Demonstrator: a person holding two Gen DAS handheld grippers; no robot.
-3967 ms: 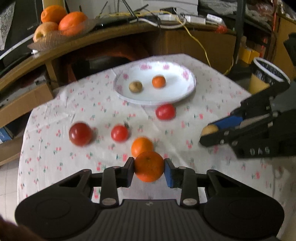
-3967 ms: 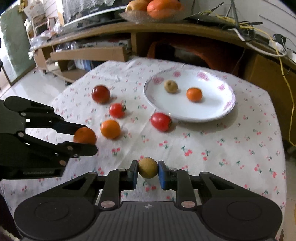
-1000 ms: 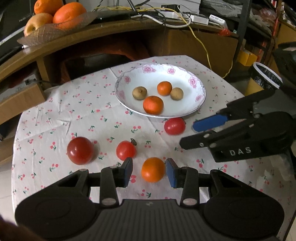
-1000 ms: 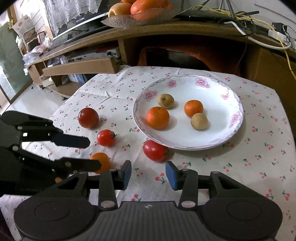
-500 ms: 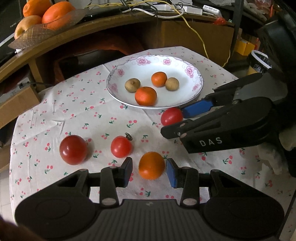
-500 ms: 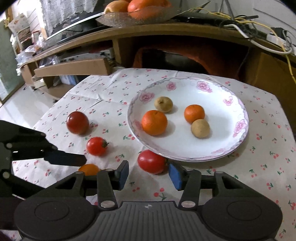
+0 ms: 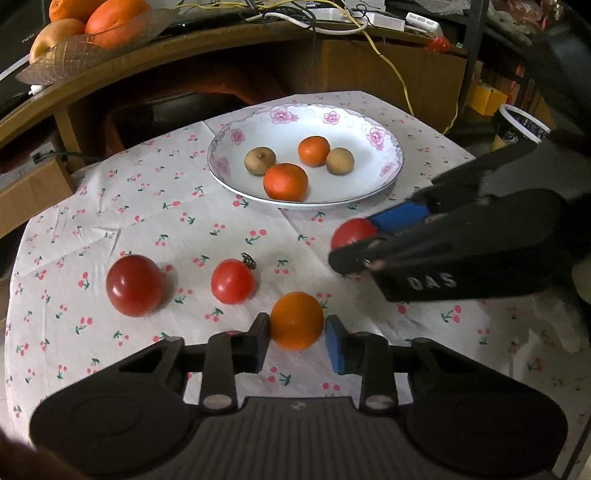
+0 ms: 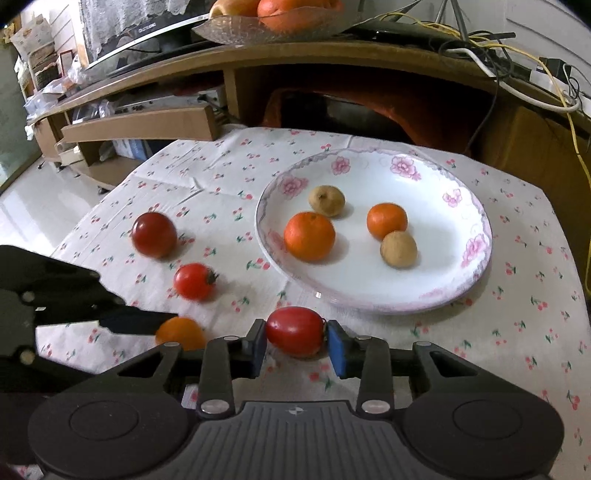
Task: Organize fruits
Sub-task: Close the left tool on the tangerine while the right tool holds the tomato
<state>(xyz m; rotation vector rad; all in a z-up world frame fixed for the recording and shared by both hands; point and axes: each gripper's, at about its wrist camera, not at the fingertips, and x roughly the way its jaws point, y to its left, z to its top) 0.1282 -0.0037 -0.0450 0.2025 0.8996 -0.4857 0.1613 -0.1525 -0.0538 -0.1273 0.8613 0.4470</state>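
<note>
A white flowered plate [image 7: 384, 173] [image 8: 469, 280] holds two oranges and two small brown fruits. On the cloth lie a big red tomato [image 7: 135, 285] [image 8: 154, 235], a small tomato [image 7: 232, 281] [image 8: 194, 281], an orange [image 7: 296, 320] [image 8: 180, 333] and an oval red tomato [image 7: 352, 232] [image 8: 294, 331]. My left gripper [image 7: 297, 341] is open with the orange between its fingers, the left pad touching it. My right gripper [image 8: 296, 345] [image 7: 369, 236] is around the oval tomato, its pads touching both sides.
The table wears a cherry-print cloth [image 7: 177, 221]. A wooden shelf behind carries a glass bowl of large fruit [image 7: 85, 33] [image 8: 280, 18] and cables. A cardboard box [image 8: 140, 127] stands at the left, a white cup [image 7: 524, 127] at the right.
Both grippers moved forward and down. The orange now sits between my left fingers. My right fingers came around the oval tomato and closed in on it.
</note>
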